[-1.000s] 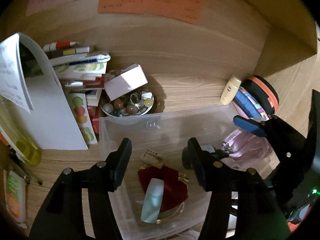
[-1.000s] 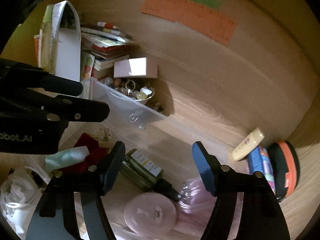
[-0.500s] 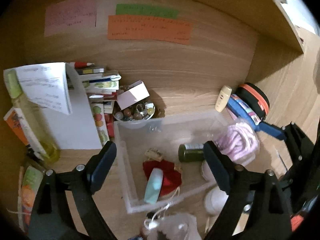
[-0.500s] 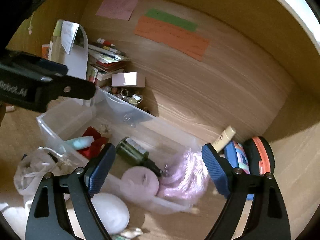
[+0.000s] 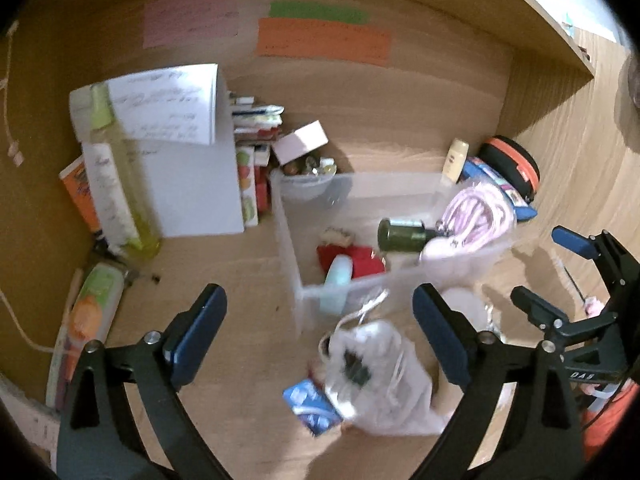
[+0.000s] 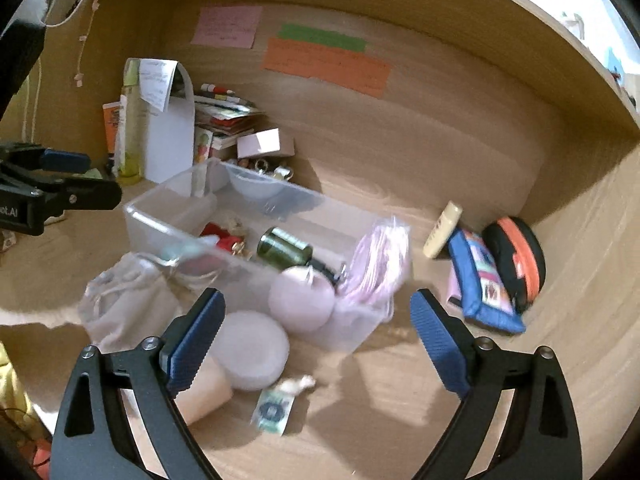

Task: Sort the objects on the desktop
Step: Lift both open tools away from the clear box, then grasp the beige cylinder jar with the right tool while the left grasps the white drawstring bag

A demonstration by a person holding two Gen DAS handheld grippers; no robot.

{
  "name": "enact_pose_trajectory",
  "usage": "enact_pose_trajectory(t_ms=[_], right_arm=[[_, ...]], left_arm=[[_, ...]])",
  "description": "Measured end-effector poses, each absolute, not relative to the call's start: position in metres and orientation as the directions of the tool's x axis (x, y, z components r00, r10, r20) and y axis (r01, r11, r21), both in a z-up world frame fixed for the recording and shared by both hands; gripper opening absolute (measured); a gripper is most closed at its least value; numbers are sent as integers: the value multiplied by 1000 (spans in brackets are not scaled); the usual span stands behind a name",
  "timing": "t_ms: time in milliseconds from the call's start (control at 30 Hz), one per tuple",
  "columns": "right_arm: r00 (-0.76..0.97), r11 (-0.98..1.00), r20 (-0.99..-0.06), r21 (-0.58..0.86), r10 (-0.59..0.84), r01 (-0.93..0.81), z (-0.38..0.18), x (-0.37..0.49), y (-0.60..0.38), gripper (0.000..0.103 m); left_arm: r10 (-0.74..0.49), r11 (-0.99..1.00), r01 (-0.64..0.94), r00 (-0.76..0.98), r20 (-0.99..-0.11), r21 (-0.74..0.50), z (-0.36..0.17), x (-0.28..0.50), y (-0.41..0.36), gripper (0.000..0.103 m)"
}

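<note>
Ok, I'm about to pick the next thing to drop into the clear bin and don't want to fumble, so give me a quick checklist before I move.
1. Left claw open and empty: ok.
2. Right claw open and empty: ok.
3. Clear bin has room: ok, bare floor shows on the side by the white sheet; the red pouch, green bottle and pink cord fill the rest.
4. Item within reach ahead: ok, the white drawstring bag lies outside the bin, between the left fingers.
5. Bag's drawstring free of the bin: cannot tell, it is blurred at the wall.
6. Claws apart from each other: ok.
</note>
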State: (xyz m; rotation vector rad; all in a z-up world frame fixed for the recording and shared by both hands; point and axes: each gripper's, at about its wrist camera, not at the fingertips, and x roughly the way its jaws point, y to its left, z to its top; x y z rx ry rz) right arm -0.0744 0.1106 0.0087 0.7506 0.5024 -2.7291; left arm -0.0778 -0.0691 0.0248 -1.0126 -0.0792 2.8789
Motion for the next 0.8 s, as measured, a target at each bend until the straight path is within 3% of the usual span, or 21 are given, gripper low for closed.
enact_pose_trajectory(t_ms=[267,500,800], right_arm=[[-790,-909,-582,-198,-191,366,-9,-55,116,94],[-713,-871,-614,-82,-338,484,-19,-37,114,94],[-644,-829,-667,-70,-374,555,-42,-46,98,94]], left_arm=[[102,-994,-58,-741,-663,-87,-1,-60,-72,95],[99,-995,-68,-724,-683,-72,-16,-41,-68,95],[127,-992,-84,-687,-716,-96,-34,-38,-61,95]])
